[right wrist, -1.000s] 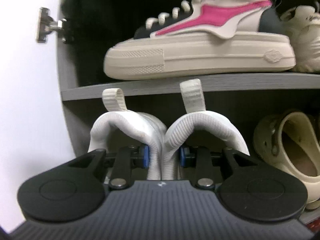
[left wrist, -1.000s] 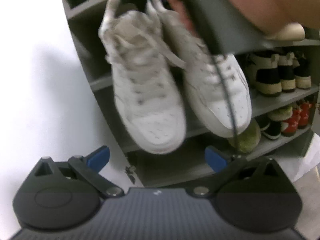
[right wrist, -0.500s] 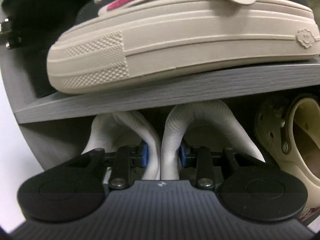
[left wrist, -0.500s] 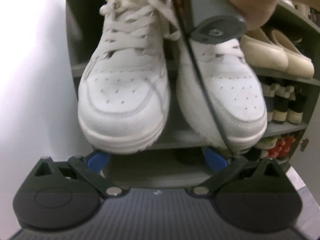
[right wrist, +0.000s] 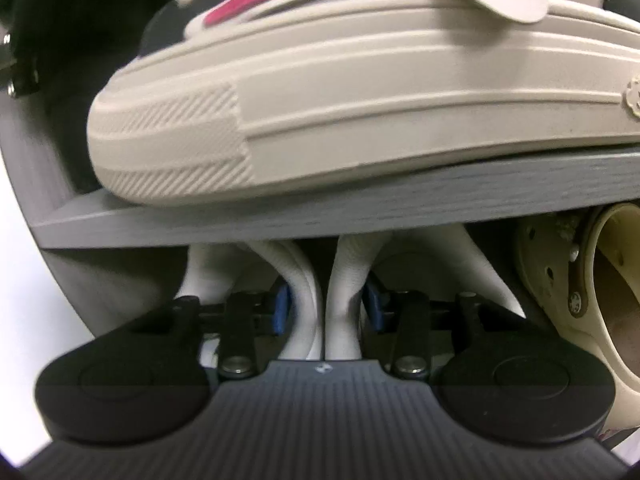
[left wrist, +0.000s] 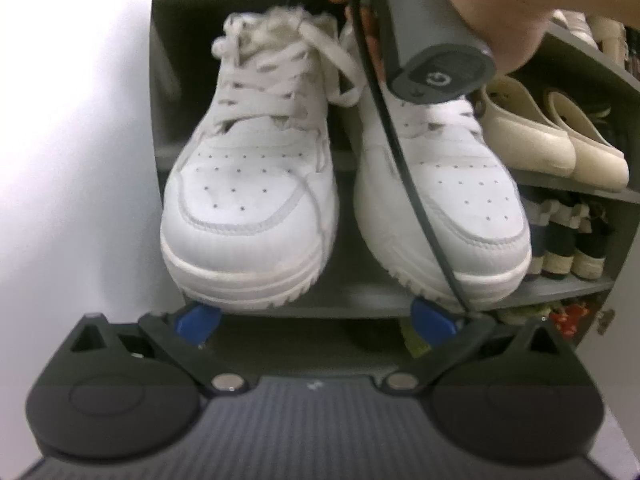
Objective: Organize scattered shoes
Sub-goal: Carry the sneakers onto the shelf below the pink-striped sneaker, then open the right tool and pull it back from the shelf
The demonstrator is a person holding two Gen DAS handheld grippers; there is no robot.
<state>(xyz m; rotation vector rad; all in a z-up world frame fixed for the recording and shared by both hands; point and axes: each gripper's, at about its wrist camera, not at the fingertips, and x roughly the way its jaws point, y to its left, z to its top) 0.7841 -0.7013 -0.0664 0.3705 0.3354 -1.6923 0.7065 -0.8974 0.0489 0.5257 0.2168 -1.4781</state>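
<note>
A pair of white lace-up sneakers, left one [left wrist: 248, 200] and right one [left wrist: 460, 200], stands toes toward me on a grey shelf [left wrist: 360, 304]. In the right wrist view their two heel collars [right wrist: 304, 280] sit between the pads of my right gripper [right wrist: 328, 306]. Its jaws are opening, the pads still lie against the collars, and a thin gap shows between the two collars. A hand holds that gripper's grey handle [left wrist: 432, 40] above the laces. My left gripper [left wrist: 316, 316] is open and holds nothing, just below the toes.
A cream sneaker with a pink stripe [right wrist: 360, 100] rests on the shelf board [right wrist: 360, 208] right above my right gripper. A cream clog [right wrist: 580, 300] lies to the right. Cream slip-ons [left wrist: 540, 140] and dark shoes [left wrist: 568, 248] fill neighbouring shelves. A white wall [left wrist: 72, 160] is at left.
The sneakers swung from hanging toes-down to level and came to rest on the shelf. My right gripper pushed in under the upper board and its pads spread slightly. My left gripper rolled a little.
</note>
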